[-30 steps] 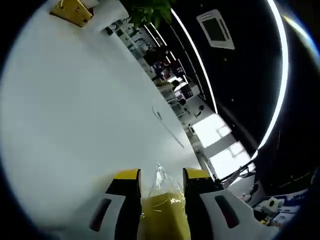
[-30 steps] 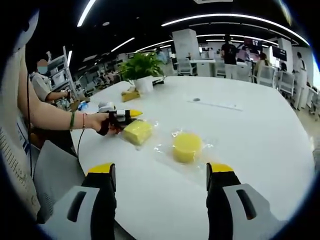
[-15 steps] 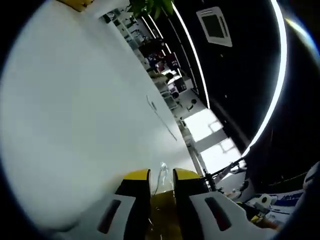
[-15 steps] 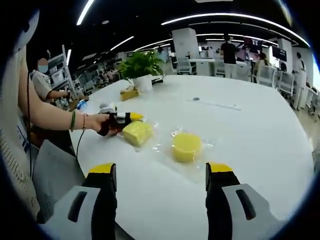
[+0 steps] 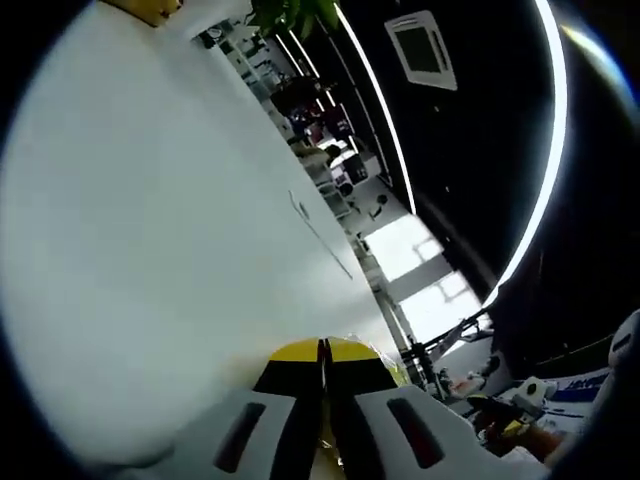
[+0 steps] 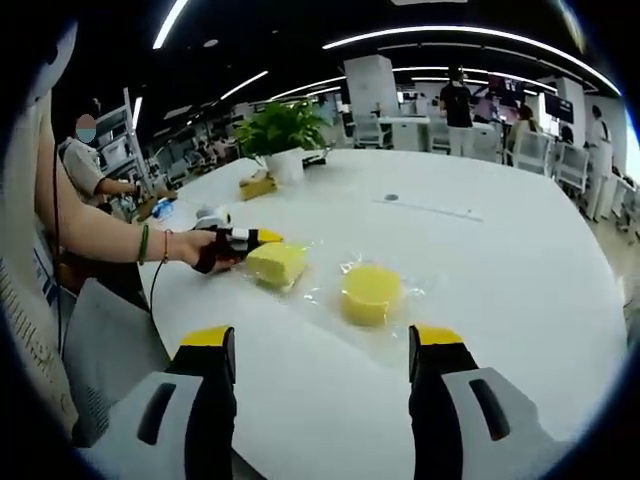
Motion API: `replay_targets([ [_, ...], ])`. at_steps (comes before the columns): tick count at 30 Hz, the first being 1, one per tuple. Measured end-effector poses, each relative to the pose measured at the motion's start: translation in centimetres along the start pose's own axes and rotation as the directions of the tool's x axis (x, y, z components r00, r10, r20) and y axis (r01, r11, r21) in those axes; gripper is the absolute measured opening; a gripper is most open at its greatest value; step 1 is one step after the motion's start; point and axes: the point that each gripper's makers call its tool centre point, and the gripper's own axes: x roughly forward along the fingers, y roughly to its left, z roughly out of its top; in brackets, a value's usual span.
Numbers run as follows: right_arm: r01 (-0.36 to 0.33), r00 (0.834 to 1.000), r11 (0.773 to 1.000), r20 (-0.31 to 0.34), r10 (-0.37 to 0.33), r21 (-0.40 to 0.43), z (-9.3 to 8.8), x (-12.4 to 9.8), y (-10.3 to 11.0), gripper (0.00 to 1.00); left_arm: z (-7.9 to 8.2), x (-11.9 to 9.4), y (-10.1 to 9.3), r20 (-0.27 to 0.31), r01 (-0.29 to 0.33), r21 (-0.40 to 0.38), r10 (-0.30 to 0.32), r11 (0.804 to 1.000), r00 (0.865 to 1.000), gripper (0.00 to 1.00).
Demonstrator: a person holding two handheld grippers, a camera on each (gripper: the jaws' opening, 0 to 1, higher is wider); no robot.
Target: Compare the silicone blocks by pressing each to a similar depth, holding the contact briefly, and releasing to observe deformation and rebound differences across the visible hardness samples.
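Yellow tips of the left tool (image 5: 322,352) meet, pinching the square silicone block (image 6: 276,264) on the white tabletop (image 5: 150,250) in the left gripper view, while in the right gripper view the right tool (image 6: 320,345) hangs wide open before the unpressed round silicone block (image 6: 370,292).

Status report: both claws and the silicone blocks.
Left claw shut on square block. Right claw open, hovering short of round block. Nothing between them.

A white table (image 6: 520,260) carries two bagged yellow blocks (image 6: 276,264) (image 6: 370,293) and a potted plant (image 6: 283,140).
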Motion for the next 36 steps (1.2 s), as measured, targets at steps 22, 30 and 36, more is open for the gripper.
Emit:
replay_targets([
  [22,-0.014,0.999,1.0,0.046,0.015,-0.024,1.1,-0.6,0.7,0.65,0.0,-0.3,-4.8,-0.03,-0.12,0.53,0.16,0.84,0.987,0.0],
  [30,-0.023,0.995,0.999,0.095,0.026,-0.034,2.1,-1.3,1.2,0.65,0.0,-0.6,-9.8,-0.012,-0.072,0.589,0.098,0.805,0.995,0.0],
  [36,-0.032,0.99,0.998,0.136,0.039,-0.05,3.1,-1.8,1.7,0.65,-0.6,-1.1,-13.0,-0.016,-0.043,0.626,0.068,0.778,0.998,0.0],
])
